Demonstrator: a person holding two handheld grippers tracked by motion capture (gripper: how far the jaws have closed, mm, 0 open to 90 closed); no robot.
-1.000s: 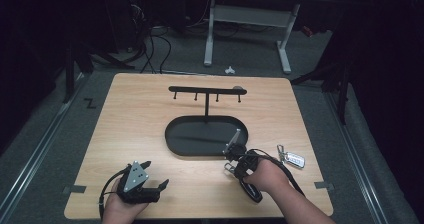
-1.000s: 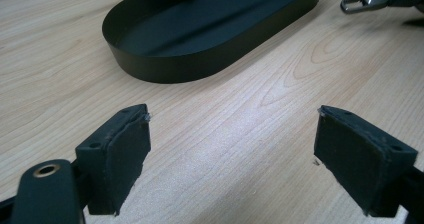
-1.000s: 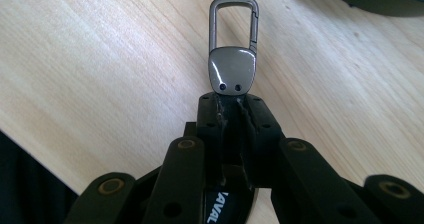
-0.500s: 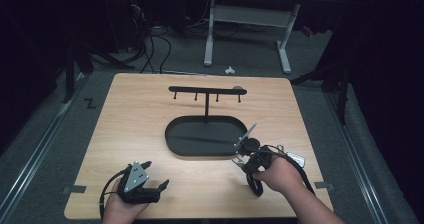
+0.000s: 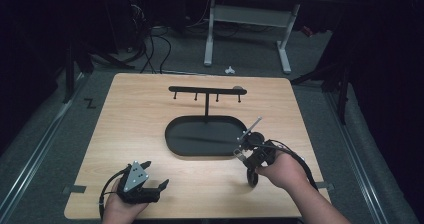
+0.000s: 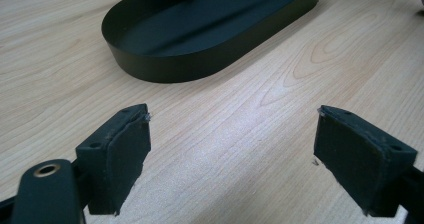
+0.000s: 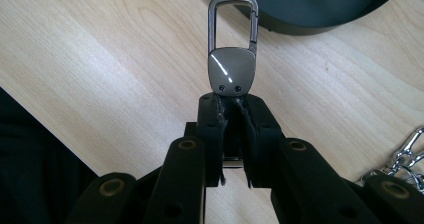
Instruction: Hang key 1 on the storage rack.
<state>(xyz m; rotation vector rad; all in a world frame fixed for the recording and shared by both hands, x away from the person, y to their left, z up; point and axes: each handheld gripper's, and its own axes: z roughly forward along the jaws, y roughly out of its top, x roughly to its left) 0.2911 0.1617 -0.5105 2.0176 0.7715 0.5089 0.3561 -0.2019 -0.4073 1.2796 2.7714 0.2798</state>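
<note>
Since a second ago the right gripper has risen at lower right, jaws clamped on a grey metal carabiner keychain beside the black oval tray. The left gripper gapes wide, empty.

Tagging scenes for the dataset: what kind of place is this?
Probably a lab or workshop data-collection bay: a wooden table on grey carpet, loose cables on the floor behind, an adjustable desk frame, dark surroundings.
</note>
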